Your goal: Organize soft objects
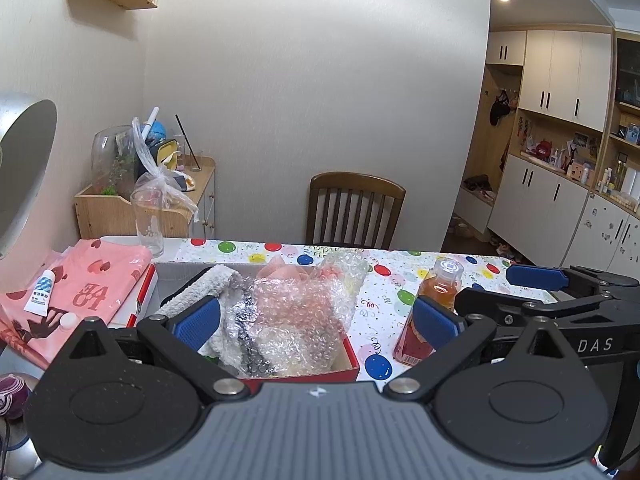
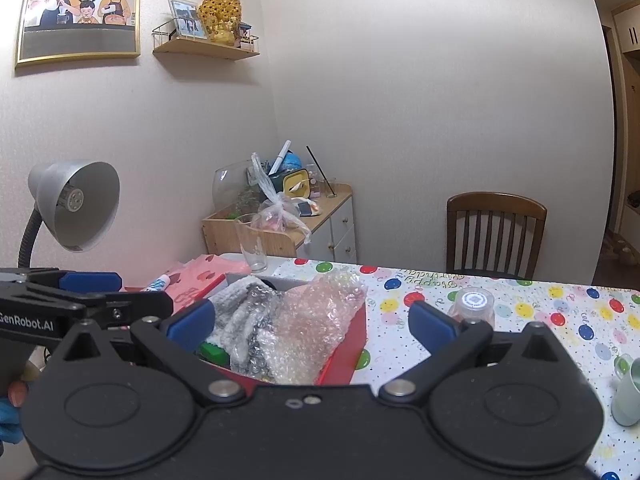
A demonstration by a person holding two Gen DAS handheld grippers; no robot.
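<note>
An open red box (image 1: 349, 356) (image 2: 354, 330) sits on the table in front of both grippers. It holds pinkish bubble wrap (image 1: 304, 312) (image 2: 316, 320), a silvery padded sheet (image 1: 236, 320) (image 2: 256, 320) and a white fuzzy cloth (image 1: 200, 286) (image 2: 234, 300). My left gripper (image 1: 318, 322) is open above the box's near edge, with nothing between its pads. In the right wrist view, my right gripper (image 2: 312, 320) is also open and empty over the same box. One blue pad (image 1: 536, 276) of the right gripper shows at the right of the left wrist view.
A small bottle of orange liquid (image 1: 438, 292) (image 2: 474, 304) stands right of the box on the balloon-print tablecloth (image 1: 392, 280). A pink heart-print bag (image 1: 88, 280) with a white tube (image 1: 40, 292) lies to the left. A glass (image 1: 148, 220), a desk lamp (image 2: 76, 204), a chair (image 1: 354, 208) and a mug (image 2: 628, 388) surround them.
</note>
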